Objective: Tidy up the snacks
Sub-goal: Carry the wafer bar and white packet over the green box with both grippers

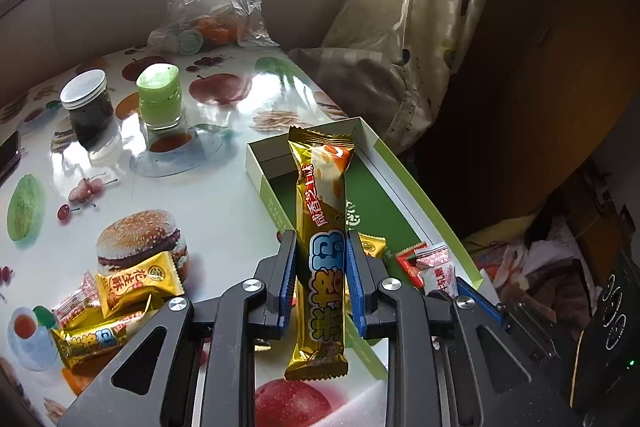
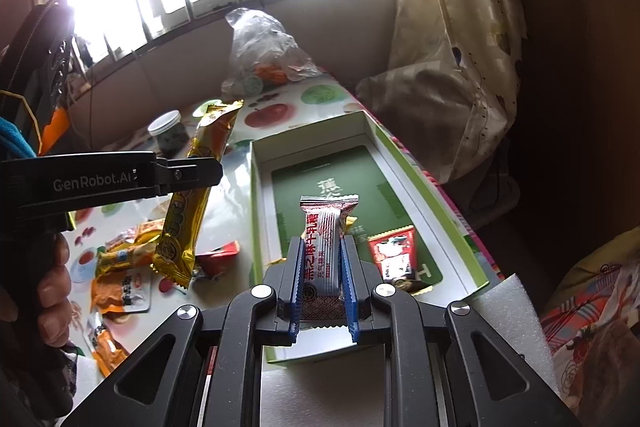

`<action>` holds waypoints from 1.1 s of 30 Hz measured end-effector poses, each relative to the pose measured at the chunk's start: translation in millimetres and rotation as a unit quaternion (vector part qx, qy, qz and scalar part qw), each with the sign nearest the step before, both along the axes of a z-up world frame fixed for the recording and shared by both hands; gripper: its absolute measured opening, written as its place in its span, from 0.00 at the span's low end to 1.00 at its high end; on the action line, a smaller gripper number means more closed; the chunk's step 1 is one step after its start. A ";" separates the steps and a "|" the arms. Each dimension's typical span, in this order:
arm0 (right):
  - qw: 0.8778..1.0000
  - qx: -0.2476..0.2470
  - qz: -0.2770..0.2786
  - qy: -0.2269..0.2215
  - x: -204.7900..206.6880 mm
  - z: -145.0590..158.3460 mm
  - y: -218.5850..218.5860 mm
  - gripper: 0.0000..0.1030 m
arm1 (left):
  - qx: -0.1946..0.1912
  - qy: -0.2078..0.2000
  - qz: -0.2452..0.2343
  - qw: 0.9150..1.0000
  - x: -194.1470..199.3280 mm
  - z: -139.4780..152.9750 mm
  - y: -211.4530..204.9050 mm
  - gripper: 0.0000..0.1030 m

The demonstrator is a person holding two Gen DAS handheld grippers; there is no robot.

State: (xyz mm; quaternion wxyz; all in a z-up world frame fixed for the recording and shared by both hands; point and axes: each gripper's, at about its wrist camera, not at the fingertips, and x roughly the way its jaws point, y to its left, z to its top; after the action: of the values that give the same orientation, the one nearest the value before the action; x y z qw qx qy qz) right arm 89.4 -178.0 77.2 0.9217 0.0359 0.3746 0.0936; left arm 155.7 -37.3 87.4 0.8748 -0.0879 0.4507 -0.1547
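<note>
Sunlit window bars stood behind the fruit-print table (image 1: 224, 195). My left tongs (image 1: 320, 267) were clenched on a long gold snack bar (image 1: 320, 227), held upright beside the open green box (image 2: 264, 227). My right tongs (image 2: 322, 279) gripped a small red-and-white candy pack (image 2: 326, 247) over that box, where a red packet (image 2: 394, 255) lay.

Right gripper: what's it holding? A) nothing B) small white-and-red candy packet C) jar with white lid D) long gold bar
B: the right gripper is shut on the small white-and-red candy packet, above the green-lined box; the long gold bar is in the left gripper.
</note>
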 end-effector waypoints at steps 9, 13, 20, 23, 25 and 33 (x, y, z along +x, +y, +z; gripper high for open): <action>1.000 0.000 -0.018 0.010 10.5 -9.5 -18.5 0.16 | -0.018 0.013 -0.003 1.000 18.8 -7.8 -16.2 0.24; 1.000 0.001 -0.022 0.017 17.3 -15.9 -24.2 0.16 | -0.015 0.019 -0.007 1.000 24.9 -13.2 -25.5 0.24; 0.999 -0.007 -0.024 0.029 25.2 -28.4 -28.7 0.16 | -0.014 0.036 -0.011 0.999 36.7 -28.2 -36.5 0.24; 0.999 -0.012 -0.025 0.033 27.6 -32.3 -30.5 0.16 | -0.006 0.043 -0.010 0.999 40.1 -34.1 -40.6 0.24; 0.999 -0.014 -0.025 0.034 29.2 -34.3 -30.9 0.16 | -0.007 0.047 -0.011 0.999 42.1 -37.0 -42.1 0.24; 0.999 -0.027 -0.022 0.032 31.8 -36.6 -28.9 0.16 | -0.004 0.062 -0.012 0.998 48.1 -47.8 -46.7 0.24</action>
State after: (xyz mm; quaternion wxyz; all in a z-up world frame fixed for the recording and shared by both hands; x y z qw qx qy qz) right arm 121.1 -207.0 40.6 0.9118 0.0219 0.4053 0.0617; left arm 203.7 -84.0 39.6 0.8430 -0.0950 0.5043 -0.1611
